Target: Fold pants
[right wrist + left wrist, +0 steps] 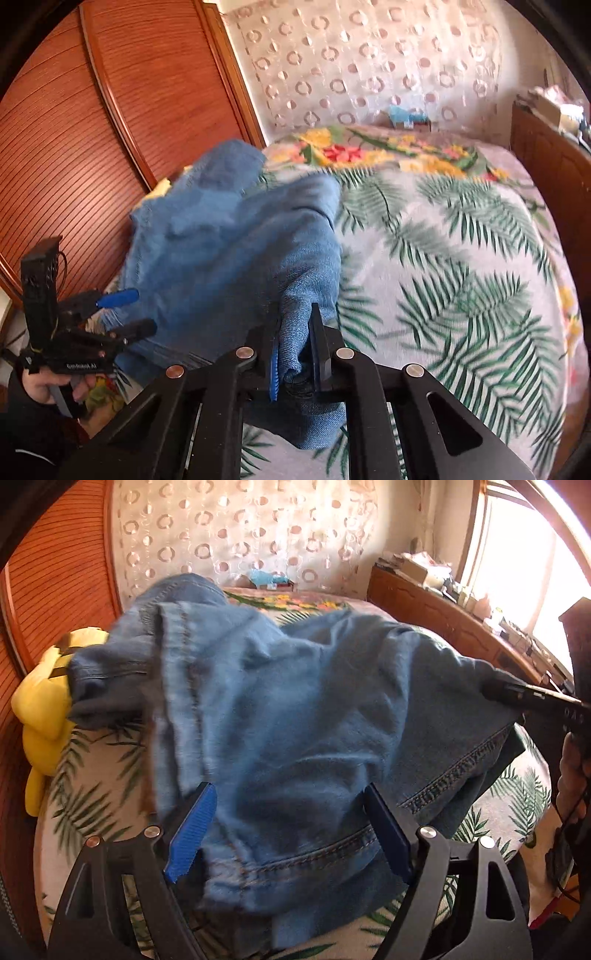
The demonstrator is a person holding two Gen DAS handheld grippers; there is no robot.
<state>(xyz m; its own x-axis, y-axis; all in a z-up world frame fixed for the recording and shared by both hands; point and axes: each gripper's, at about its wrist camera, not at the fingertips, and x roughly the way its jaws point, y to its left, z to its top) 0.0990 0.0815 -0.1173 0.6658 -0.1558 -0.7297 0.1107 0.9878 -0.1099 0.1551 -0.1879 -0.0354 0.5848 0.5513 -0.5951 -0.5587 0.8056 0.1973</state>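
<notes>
The jeans (280,709) hang bunched above the bed (461,236), near its left edge. The right tool (295,354) is clenched on a fold; the left tool (288,834) straddles denim, unclamped. That narrow pinch could slip, dropping the cloth crooked.

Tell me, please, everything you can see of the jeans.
The jeans are blue denim with stitched seams and hems, crumpled and partly lifted above the palm-print bedspread. The right tongs pinch a fold of them. The left tongs stand wide with denim between the pads. A far part drapes over a yellow toy.
</notes>
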